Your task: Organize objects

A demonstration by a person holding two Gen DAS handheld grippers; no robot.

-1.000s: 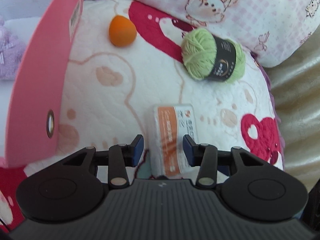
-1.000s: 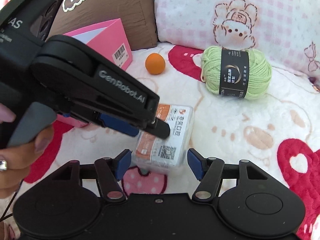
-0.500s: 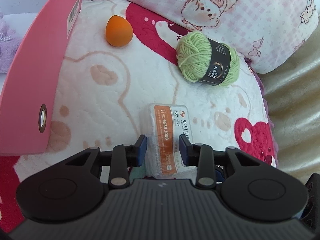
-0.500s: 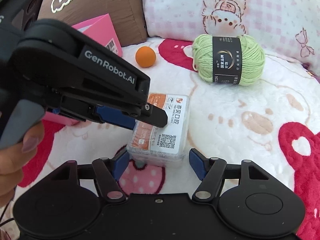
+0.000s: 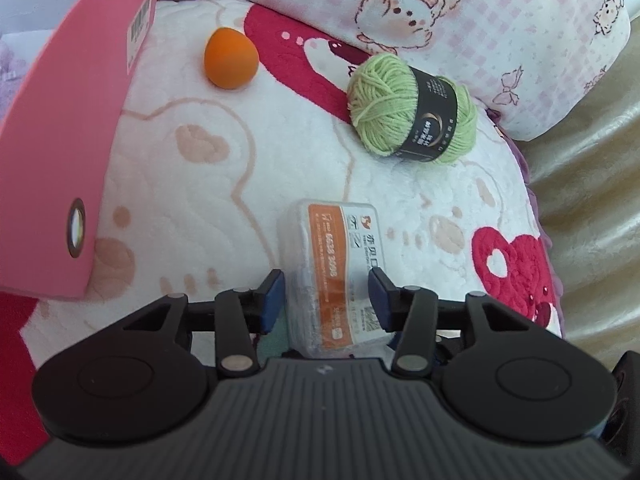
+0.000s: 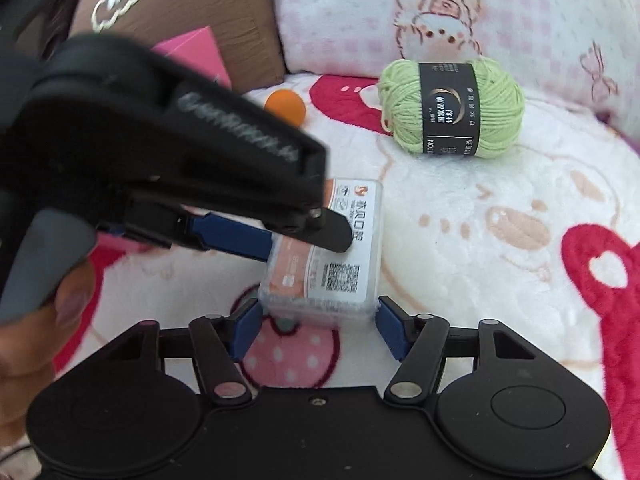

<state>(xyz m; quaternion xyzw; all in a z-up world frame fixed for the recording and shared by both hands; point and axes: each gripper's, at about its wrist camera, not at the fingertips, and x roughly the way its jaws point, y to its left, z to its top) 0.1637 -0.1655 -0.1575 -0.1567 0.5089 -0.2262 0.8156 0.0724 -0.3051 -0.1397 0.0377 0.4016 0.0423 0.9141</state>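
**Two hand-held grippers working on one small box on a bed blanket.**

Left to right in the left wrist view: a pink bag [image 5: 60, 152] is standing at the edge, an orange ball [image 5: 230, 60] and a ball of green yarn [image 5: 412, 114] are lying farther back, and the clear box [image 5: 336, 276] is lying on the blanket [image 5: 192, 184] between the blue pads of the left hand-held gripper [image 5: 327, 296]. Its jaws are opening, with a sliver of gap showing at each pad. The right hand-held gripper [image 6: 318, 314] is bracketing the box's near end [image 6: 324, 256], jaws closing, pads not yet pressing. The step appears to be a handover or re-grip of the box; next, one gripper needs a firm pinch before lifting toward the bag. Only the right wrist view is showing the left gripper's body, the person's hand [image 6: 36, 344] and a brown pillow [image 6: 168, 4]; only the left view is showing the bag's eyelet.
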